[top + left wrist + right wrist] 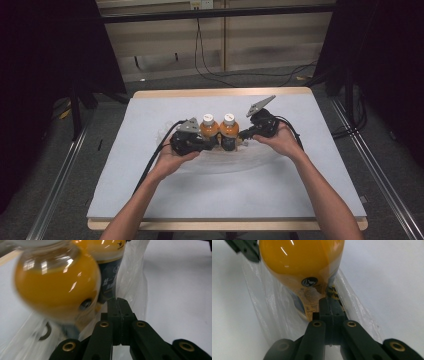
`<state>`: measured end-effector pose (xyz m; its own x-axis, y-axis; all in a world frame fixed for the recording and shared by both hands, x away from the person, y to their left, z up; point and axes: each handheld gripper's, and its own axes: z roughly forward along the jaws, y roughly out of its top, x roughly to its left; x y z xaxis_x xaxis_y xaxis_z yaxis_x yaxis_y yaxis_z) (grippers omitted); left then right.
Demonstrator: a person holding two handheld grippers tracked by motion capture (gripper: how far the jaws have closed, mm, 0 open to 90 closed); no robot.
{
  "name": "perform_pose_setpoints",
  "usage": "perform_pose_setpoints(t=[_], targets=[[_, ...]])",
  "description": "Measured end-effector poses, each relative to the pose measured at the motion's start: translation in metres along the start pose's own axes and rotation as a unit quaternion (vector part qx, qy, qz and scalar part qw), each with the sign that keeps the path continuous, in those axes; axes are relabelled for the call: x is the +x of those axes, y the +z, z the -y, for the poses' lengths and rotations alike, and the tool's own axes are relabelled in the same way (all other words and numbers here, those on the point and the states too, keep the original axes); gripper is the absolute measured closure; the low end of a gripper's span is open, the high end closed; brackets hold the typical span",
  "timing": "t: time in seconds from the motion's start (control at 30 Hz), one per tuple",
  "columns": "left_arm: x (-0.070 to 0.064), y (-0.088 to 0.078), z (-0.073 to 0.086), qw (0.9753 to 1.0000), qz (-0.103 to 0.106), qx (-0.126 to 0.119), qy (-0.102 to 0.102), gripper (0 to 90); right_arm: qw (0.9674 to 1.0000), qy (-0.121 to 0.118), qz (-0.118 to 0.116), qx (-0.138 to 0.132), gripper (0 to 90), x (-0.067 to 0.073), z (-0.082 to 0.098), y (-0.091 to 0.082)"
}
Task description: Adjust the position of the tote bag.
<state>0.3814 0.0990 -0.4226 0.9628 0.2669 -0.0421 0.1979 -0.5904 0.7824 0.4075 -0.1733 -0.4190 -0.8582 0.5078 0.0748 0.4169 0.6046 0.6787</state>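
1. Two orange bottles stand side by side mid-surface, the left bottle [209,129] touching the right bottle [228,129], both inside a clear plastic bag [235,161] lying on the grey surface [150,190].
2. Bagging looks largely done; lifting or closing the bag seems left.
3. The left gripper [120,312] and right gripper [331,311] each have fingers together, apparently pinching bag film beside a bottle.
4. Count: two bottles, one bag, two grippers.

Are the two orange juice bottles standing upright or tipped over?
Upright. In the high view both orange juice bottles stand side by side with white caps on top, on the clear plastic bag, between the two grippers.
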Motion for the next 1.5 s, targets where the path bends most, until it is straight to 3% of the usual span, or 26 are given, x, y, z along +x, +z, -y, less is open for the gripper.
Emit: perform_pose_setpoints(t=[0.17, 0.33, 0.37, 0.43, 0.57, 0.7, 0.8, 1.0, 1.17, 1.3, 1.4, 1.5], targets=[[-0.005, 0.017, -0.001, 0.9998, 0.004, 0.015, 0.014, 89.5, 0.9997, -0.004, 0.016, 0.017, 90.0, -0.001, -0.003, 0.008], [-0.006, 0.028, 0.006, 0.9997, -0.002, 0.021, 0.01, 90.0, 0.9998, 0.002, 0.014, 0.011, 90.0, -0.007, -0.005, 0.017], [-0.006, 0.031, 0.008, 0.9989, -0.001, 0.042, 0.02, 89.3, 0.9997, 0.009, 0.015, 0.017, 90.0, -0.008, -0.006, 0.018], [-0.006, 0.033, 0.01, 0.9989, -0.003, 0.041, 0.022, 89.2, 0.9998, 0.009, 0.012, 0.015, 90.0, -0.01, -0.005, 0.02], [-0.006, 0.036, 0.016, 0.9983, -0.006, 0.053, 0.022, 89.5, 0.9994, 0.031, -0.004, 0.014, 90.0, -0.015, -0.003, 0.03], [-0.006, 0.041, 0.021, 0.9973, -0.007, 0.07, 0.021, 90.0, 0.9989, 0.041, -0.006, 0.02, 90.0, -0.02, -0.003, 0.039], [-0.01, 0.046, 0.023, 0.9958, -0.007, 0.086, 0.028, 90.0, 0.9978, 0.063, -0.01, 0.016, 90.0, -0.027, 0.001, 0.049], [-0.015, 0.048, 0.027, 0.9937, -0.01, 0.106, 0.034, 90.0, 0.996, 0.08, -0.009, 0.038, 90.0, -0.032, 0.004, 0.065], [-0.016, 0.045, 0.031, 0.9945, 0.0, 0.101, 0.028, 90.0, 0.9956, 0.084, -0.007, 0.041, 90.0, -0.037, 0.003, 0.072], [-0.019, 0.041, 0.032, 0.9936, 0.01, 0.11, 0.022, 90.0, 0.9953, 0.078, 0.012, 0.056, 90.0, -0.036, -0.009, 0.078], [-0.025, 0.04, 0.035, 0.9946, 0.014, 0.098, 0.03, 90.0, 0.9954, 0.078, 0.015, 0.053, 90.0, -0.037, -0.012, 0.082], [-0.028, 0.038, 0.035, 0.9935, 0.02, 0.107, 0.033, 90.0, 0.9955, 0.086, 0.008, 0.038, 90.0, -0.042, -0.013, 0.086]])
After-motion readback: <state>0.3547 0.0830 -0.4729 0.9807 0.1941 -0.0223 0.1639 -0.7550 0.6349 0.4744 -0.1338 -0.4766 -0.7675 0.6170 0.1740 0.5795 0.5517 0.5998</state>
